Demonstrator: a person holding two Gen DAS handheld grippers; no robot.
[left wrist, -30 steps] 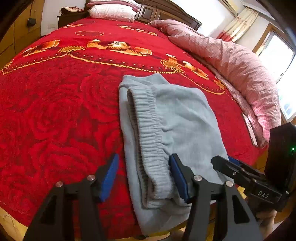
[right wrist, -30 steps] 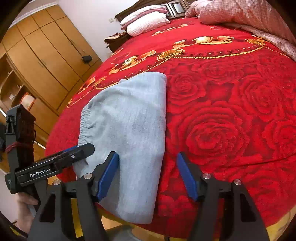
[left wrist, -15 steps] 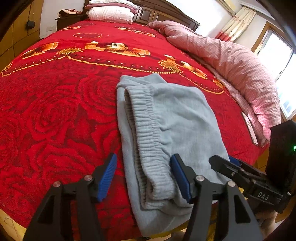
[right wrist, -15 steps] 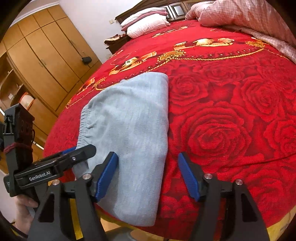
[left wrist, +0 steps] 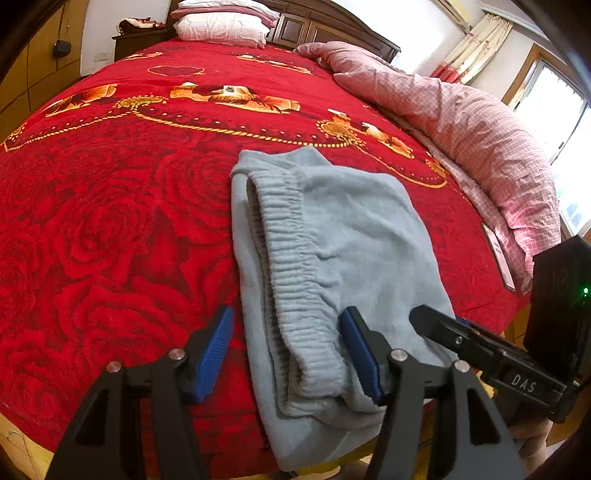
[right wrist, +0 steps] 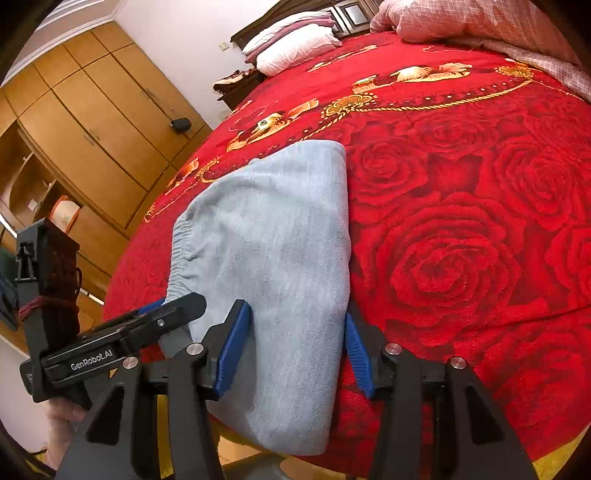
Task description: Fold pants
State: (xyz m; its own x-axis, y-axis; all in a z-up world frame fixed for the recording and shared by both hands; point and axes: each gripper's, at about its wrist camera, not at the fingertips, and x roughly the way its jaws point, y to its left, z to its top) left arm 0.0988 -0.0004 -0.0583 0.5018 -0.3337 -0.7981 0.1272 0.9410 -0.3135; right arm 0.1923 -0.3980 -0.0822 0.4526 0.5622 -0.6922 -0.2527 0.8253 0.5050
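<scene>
Light grey-blue pants lie folded on the red rose bedspread, their near end hanging over the bed's front edge. The ribbed elastic waistband shows on the left side. My left gripper is open, its blue pads on either side of the waistband at the near end. My right gripper is open and straddles the pants' right folded edge, with the cloth between its pads. Each gripper shows in the other's view, the right in the left wrist view and the left in the right wrist view.
A pink checked duvet lies along the bed's right side and white pillows sit at the headboard. A wooden wardrobe stands to the left of the bed. The bed's front edge is just below both grippers.
My right gripper has moved left onto the pants' right edge, so its pads now flank the cloth. My left gripper has barely moved.
</scene>
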